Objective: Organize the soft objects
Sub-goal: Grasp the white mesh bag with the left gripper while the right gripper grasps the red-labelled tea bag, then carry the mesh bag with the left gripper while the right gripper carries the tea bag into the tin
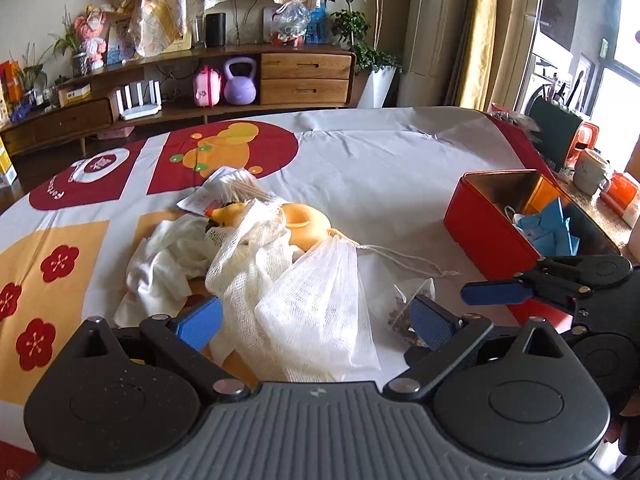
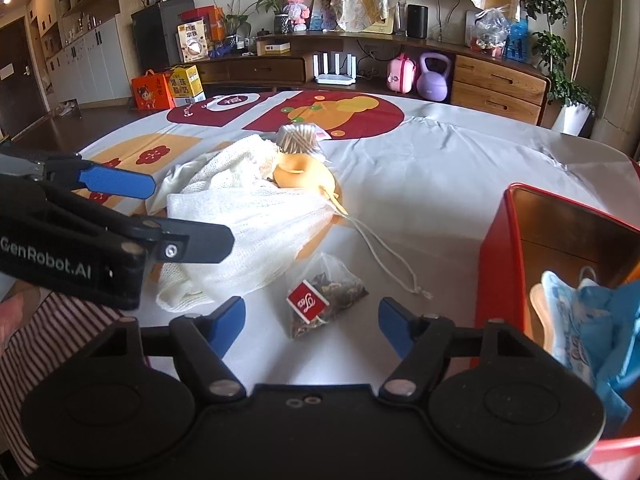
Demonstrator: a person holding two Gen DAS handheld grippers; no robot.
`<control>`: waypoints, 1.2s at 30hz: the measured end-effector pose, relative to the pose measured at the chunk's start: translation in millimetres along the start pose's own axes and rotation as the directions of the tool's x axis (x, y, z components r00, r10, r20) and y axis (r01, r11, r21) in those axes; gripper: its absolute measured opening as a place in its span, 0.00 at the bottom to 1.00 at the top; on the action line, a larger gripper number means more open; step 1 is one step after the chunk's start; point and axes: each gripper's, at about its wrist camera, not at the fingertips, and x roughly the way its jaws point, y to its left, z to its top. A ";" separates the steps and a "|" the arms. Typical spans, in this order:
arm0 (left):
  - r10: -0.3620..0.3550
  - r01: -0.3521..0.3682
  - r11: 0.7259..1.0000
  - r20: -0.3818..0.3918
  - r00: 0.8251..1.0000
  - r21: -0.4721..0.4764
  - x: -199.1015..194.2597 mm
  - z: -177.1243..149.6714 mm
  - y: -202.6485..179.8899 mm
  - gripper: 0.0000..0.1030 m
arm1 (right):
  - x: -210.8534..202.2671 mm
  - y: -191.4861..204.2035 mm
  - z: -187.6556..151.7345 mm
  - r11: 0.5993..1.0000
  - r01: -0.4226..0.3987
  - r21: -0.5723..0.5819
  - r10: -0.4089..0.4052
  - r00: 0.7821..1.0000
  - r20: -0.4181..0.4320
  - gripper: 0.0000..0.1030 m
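Both grippers, left (image 1: 316,322) and right (image 2: 312,322), gape over a tea bag (image 2: 320,300); red tin (image 2: 520,248) holds blue masks (image 2: 592,320).

A coarse open-weave gauze bag (image 2: 256,216) is seen; glossy red metal forms the tin (image 2: 516,264); smooth matt cloth covers the bench (image 2: 420,184).

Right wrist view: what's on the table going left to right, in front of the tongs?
Left tongs → white mesh bag → tea sachet → drawstring end → red tin, open, with blue soft items inside.
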 end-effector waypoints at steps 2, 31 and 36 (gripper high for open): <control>0.003 -0.003 1.000 0.008 1.000 0.015 4.0 -0.2 -2.2 0.90 | 4.9 -0.6 0.8 1.000 -0.002 0.000 0.002 1.000 -0.002 0.68; 0.024 -0.024 0.988 0.006 1.000 0.151 22.5 -4.0 -31.7 0.10 | 2.8 -12.8 0.2 0.997 0.008 0.078 -0.011 0.999 0.031 0.16; 0.014 -0.016 0.991 0.012 1.000 0.136 14.7 -0.5 -34.1 0.09 | -14.9 -15.0 0.4 0.995 0.008 0.100 -0.013 0.999 0.052 0.16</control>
